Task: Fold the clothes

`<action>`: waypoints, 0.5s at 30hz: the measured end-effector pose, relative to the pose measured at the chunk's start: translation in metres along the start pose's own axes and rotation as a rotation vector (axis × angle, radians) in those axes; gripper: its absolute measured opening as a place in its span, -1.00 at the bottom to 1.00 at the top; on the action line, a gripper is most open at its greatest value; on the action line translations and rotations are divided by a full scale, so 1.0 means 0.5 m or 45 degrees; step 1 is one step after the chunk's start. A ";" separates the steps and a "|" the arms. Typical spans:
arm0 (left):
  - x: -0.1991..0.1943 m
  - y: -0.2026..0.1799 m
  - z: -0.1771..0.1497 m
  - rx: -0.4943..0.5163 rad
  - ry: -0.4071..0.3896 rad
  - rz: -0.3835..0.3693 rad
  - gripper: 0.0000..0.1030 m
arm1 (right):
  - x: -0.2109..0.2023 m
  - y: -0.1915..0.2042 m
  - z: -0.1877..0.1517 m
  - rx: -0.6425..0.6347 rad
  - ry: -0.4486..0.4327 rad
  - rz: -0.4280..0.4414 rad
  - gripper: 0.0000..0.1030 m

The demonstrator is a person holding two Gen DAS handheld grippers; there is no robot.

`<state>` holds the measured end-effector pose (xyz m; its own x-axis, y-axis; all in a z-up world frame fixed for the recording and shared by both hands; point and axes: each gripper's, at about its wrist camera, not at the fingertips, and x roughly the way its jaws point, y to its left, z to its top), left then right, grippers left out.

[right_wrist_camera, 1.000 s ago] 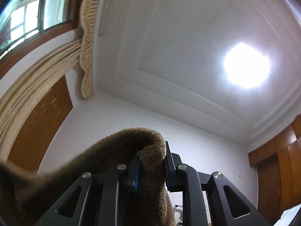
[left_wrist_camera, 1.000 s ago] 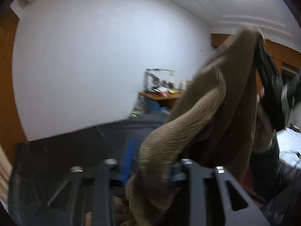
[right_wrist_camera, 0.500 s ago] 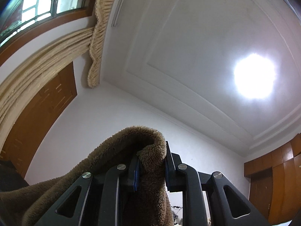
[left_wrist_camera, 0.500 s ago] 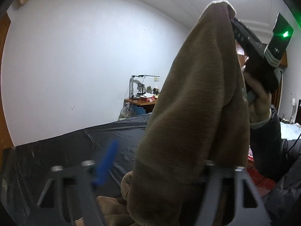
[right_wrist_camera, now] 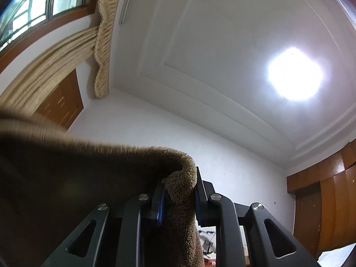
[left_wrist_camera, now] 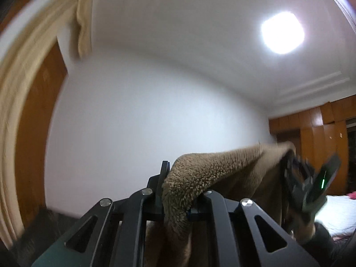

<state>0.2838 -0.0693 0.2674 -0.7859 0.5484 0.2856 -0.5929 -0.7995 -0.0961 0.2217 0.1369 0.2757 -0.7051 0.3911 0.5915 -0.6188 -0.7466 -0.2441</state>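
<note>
1. Fleece garment (left_wrist_camera: 222, 166), brown and thick-piled, hangs in the air between our two grippers, one edge stretched almost level, the rest drooping out of sight
2. We judge this the lift-and-spread step; next we need both corners held level and lowered flat, though no surface shows here
3. Left gripper (left_wrist_camera: 175, 191) has just been closing and now pinches the fleece
4. Right gripper (right_wrist_camera: 179, 197) is clamped on another bunched edge of it

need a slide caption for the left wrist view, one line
Left tongs shut on a brown fleece garment, its top edge stretched across to the right tongs, ceiling light overhead.
</note>
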 end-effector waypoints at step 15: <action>-0.184 -0.144 0.243 0.449 -0.614 0.423 -0.61 | 0.004 -0.050 0.224 0.222 -0.239 0.127 -0.59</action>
<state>0.4202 -0.0916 0.3638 -0.7015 0.1549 0.6957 -0.1767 -0.9834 0.0408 0.2745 0.0960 0.3693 -0.6730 0.2167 0.7072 -0.4695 -0.8640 -0.1821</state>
